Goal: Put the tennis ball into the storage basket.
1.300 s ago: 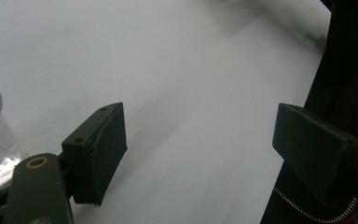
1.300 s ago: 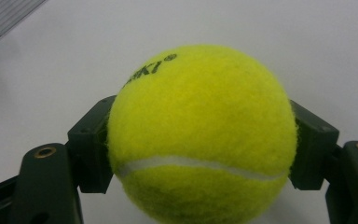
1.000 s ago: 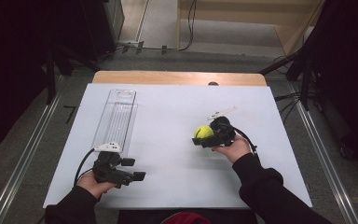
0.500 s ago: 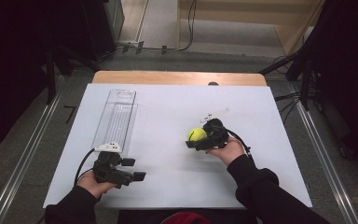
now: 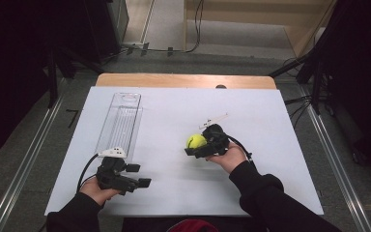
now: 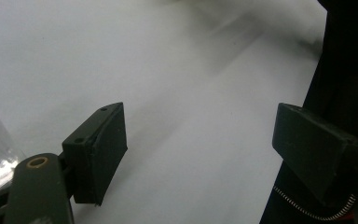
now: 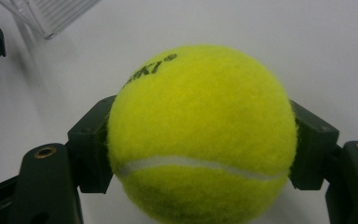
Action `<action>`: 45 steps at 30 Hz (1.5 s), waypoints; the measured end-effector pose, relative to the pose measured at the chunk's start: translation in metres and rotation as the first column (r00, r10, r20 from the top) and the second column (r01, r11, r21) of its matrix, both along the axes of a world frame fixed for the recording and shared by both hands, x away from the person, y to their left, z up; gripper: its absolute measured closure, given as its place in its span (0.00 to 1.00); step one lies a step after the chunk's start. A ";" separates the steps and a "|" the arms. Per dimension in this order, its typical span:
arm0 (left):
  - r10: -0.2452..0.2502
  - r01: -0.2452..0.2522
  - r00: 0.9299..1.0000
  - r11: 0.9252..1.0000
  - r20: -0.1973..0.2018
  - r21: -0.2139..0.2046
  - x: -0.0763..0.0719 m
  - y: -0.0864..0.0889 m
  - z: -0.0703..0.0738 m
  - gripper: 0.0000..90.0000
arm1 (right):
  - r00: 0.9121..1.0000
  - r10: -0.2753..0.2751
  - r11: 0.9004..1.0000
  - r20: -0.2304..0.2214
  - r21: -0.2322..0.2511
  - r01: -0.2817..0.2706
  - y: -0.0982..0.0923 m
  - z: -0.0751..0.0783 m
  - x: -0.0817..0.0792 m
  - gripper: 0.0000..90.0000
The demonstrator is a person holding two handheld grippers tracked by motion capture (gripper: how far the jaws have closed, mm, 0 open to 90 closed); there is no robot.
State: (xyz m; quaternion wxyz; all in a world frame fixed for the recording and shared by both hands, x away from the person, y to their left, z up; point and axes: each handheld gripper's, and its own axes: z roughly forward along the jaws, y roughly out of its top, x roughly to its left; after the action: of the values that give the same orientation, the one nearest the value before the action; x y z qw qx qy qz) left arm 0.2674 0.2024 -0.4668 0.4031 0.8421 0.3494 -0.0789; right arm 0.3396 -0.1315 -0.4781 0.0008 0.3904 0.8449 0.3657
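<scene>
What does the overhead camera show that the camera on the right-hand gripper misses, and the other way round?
The high view alone takes in both of the person's hands, the left gripper standing open, and the whole length of the clear plastic tube lying on the white table. The right gripper view alone brings out the ball's black lettering and white seam, with a pad pressed against each side. Both share the yellow tennis ball clamped in the right gripper.

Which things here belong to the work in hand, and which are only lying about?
In the work:
- tennis ball, clamped in the right gripper
- clear container, likely its destination

Lying about:
- left gripper, jaws open, holding nothing
- small white piece behind the ball
</scene>
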 end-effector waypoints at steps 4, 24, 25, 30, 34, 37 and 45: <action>-0.001 0.001 1.000 1.000 -0.001 0.000 0.000 0.000 0.000 0.20 | 1.000 0.009 1.000 0.003 0.000 -0.009 0.005 0.002 0.001 0.25; 0.007 -0.007 1.000 1.000 -0.001 0.001 0.001 0.002 -0.001 0.20 | 0.999 0.048 0.999 -0.001 0.013 -0.048 0.027 0.011 0.005 0.26; 0.007 -0.007 1.000 1.000 -0.001 0.001 0.001 0.002 -0.001 0.20 | 0.999 0.052 0.999 0.001 0.013 -0.052 0.028 0.011 0.006 0.26; 0.007 -0.007 1.000 1.000 -0.002 0.001 0.001 0.003 -0.001 0.20 | 0.998 0.067 0.998 0.004 0.011 -0.067 0.035 0.015 0.009 0.26; 0.011 -0.011 1.000 1.000 -0.002 -0.001 0.001 0.003 -0.001 0.20 | 0.998 0.070 0.997 0.004 0.018 -0.070 0.039 0.018 0.013 0.26; 0.011 -0.011 1.000 1.000 -0.001 0.001 0.001 0.003 -0.001 0.20 | 0.998 0.069 0.997 0.002 0.021 -0.069 0.041 0.018 0.015 0.26; 0.008 -0.008 1.000 1.000 -0.002 0.003 0.001 0.003 -0.001 0.20 | 0.998 0.065 0.997 0.011 0.036 -0.066 0.048 0.025 0.022 0.26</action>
State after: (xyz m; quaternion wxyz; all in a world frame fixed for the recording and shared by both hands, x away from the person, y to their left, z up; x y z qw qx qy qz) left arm 0.2684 0.2052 -0.4677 0.4019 0.8412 0.3534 -0.0777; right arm 0.3611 -0.0836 -0.4533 -0.0140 0.3606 0.8505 0.3826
